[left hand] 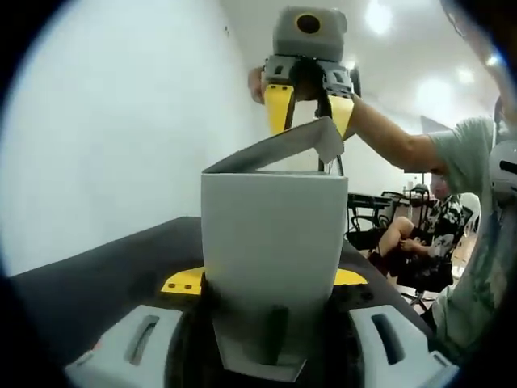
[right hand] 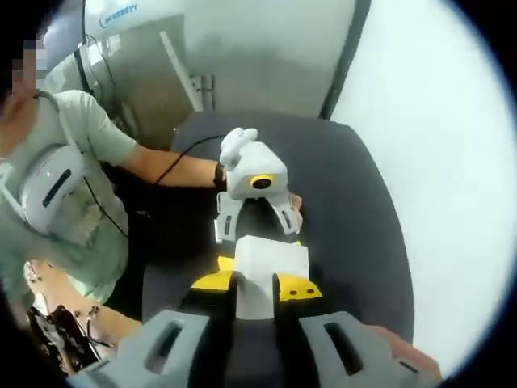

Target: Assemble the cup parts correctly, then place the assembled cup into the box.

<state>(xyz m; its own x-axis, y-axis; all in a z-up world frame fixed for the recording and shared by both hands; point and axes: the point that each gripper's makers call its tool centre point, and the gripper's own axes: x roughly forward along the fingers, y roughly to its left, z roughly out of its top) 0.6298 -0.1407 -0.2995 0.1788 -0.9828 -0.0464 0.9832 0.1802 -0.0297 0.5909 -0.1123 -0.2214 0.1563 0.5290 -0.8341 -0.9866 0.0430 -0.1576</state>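
Note:
A white cardboard box [left hand: 271, 234] stands upright between my left gripper's yellow-tipped fingers [left hand: 182, 282], which are shut on its sides. Its lid flap [left hand: 279, 151] is raised at a slant. In the left gripper view my right gripper [left hand: 311, 121] comes down from above, its yellow fingers closed on the flap's far end. In the right gripper view I look down on the box [right hand: 271, 257]. A strip of the white flap sits between my right gripper [right hand: 256, 287]. The left gripper [right hand: 254, 234] holds the box from the far side. The box's inside is hidden.
The box is over a dark grey table [right hand: 355, 226] beside a white wall [left hand: 121, 121]. A person's arm [left hand: 388, 137] reaches in from the right. Another person sits on a chair [left hand: 408, 238] in the background, among other chairs.

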